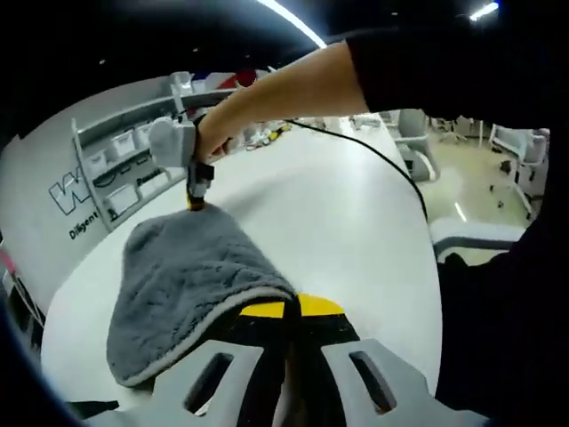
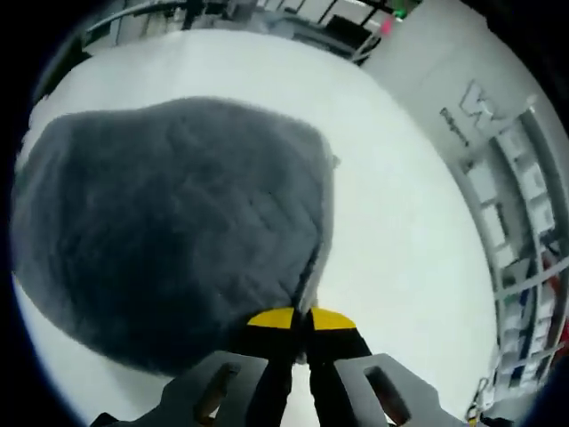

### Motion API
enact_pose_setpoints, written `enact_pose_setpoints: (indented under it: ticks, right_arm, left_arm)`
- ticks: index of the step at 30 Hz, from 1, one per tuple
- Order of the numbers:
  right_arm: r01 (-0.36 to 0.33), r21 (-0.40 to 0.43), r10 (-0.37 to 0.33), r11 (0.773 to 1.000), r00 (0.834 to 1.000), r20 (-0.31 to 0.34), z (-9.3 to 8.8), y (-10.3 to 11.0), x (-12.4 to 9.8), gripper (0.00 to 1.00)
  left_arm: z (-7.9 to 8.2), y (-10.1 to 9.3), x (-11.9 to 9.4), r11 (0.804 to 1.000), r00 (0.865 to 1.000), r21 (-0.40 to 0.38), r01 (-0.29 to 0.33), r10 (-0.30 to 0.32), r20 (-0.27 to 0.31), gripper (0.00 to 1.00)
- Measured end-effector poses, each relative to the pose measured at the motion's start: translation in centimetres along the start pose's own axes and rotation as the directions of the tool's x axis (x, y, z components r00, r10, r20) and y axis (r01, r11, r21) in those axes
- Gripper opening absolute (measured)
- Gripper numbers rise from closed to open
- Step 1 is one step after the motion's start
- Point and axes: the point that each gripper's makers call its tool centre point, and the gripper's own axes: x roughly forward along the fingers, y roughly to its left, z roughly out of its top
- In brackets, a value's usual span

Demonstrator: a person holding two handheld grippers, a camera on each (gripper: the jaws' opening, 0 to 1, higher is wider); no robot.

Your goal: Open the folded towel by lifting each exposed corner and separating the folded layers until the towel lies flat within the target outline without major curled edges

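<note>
White worktop (image 1: 347,222), grey towel (image 1: 191,280) stretched across it; left tongs (image 1: 292,313) and right tongs (image 2: 308,322) each pinch an opposite towel edge.

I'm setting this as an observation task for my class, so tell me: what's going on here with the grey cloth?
A person is working a grey towel on a white table with a handheld gripper in each hand. The left gripper is pinched shut on one edge of the towel. The right gripper is shut on another edge; in the left gripper view it sits at the towel's far end, held in the person's hand. The towel lies bunched between them, not yet spread flat.
</note>
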Motion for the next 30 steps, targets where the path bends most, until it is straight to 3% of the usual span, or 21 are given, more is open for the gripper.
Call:
enact_pose_setpoints:
  ticks: [15,24,30]
  right_arm:
    - [-0.019,-0.141,0.017,0.99,1.0,-0.02,2.2,0.4,1.1,0.0]
    - [-0.033,-0.216,0.024,0.976,0.999,-0.044,4.3,0.4,2.2,0.0]
    - [-0.011,-0.262,0.011,0.965,1.0,-0.003,6.2,0.5,2.9,0.0]
  left_arm:
    - [1.5,-1.1,2.1,0.996,0.999,0.083,0.032,-0.031,-0.016,0.01]
    - [2.3,-1.5,3.5,0.985,0.999,0.171,0.002,0.004,-0.036,0.01]
    - [2.8,-1.4,4.5,0.985,0.999,0.174,0.01,-0.003,-0.039,0.01]
